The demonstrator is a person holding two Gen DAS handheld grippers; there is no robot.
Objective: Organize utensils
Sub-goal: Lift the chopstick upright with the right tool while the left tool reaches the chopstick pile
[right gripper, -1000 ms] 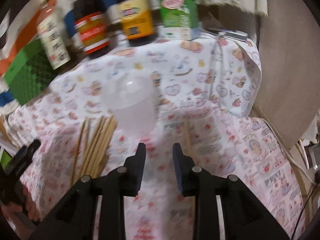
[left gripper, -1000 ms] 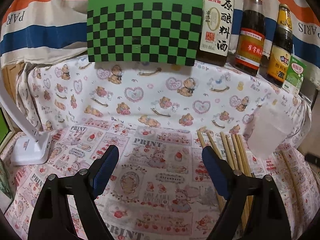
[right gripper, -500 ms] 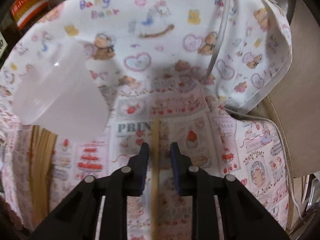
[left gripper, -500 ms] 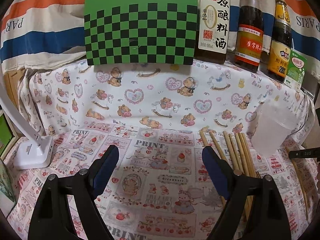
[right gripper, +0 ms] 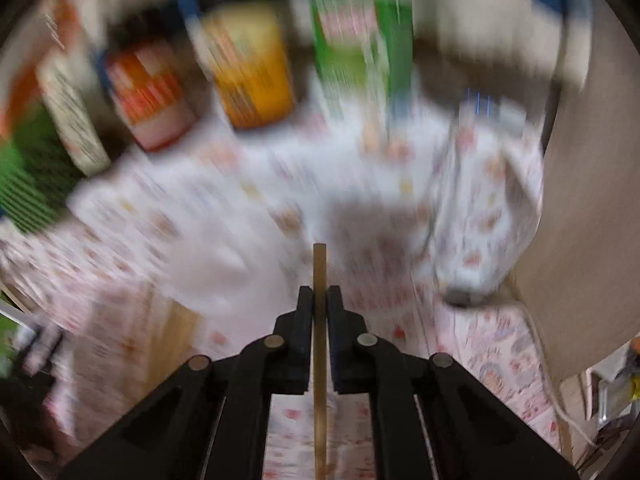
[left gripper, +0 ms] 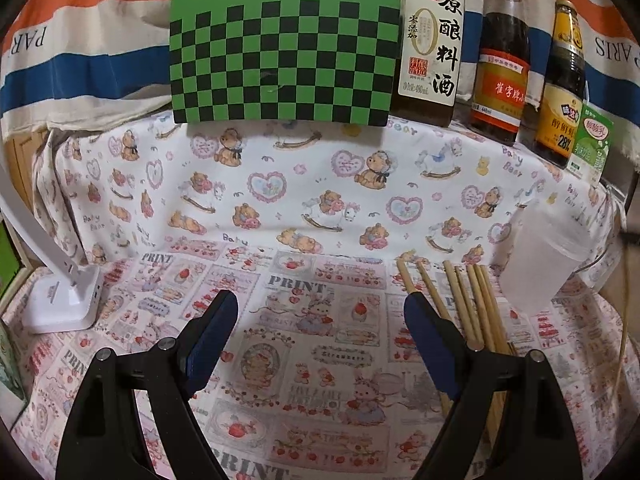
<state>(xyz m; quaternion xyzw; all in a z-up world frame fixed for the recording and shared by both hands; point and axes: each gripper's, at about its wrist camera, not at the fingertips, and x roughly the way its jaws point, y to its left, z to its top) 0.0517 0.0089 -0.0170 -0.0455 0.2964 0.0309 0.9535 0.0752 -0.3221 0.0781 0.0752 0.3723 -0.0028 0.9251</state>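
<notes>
— Patterned cloth [left gripper: 320, 208] covers the whole work surface, bears and hearts at the back, strawberry print panels in front. What can you count on it?

— Six loose chopsticks [left gripper: 468, 304] in the left wrist view, lying side by side on the cloth, just right of the left gripper [left gripper: 320, 320] and partly hidden behind its right finger. A seventh, single chopstick [right gripper: 319, 320] is with the right gripper [right gripper: 319, 300].

— Containers?

— One translucent plastic cup [left gripper: 540, 264], standing just right of the loose sticks. Three bottles [left gripper: 500, 52] in a row along the back, one green carton [left gripper: 592, 140] at the row's right end, and one green checkerboard [left gripper: 284, 48] propped upright to their left. One white lamp base [left gripper: 60, 304] sits at the left edge.

— How do the grippers stand?

— Left one gapes wide over bare cloth, blue pads well apart, nothing between them. Right one is clamped on the single chopstick, which runs straight along the fingers and pokes out past the tips (everything behind it is smeared with motion blur).

— Anything in the way?

— Nothing lies between the cup and the loose sticks. A thin cable [left gripper: 622, 332] trails down the cloth's right edge.

— And the sticks themselves?

— Pale bamboo, plain, blunt-ended, roughly parallel, ends pointing toward the back.
</notes>
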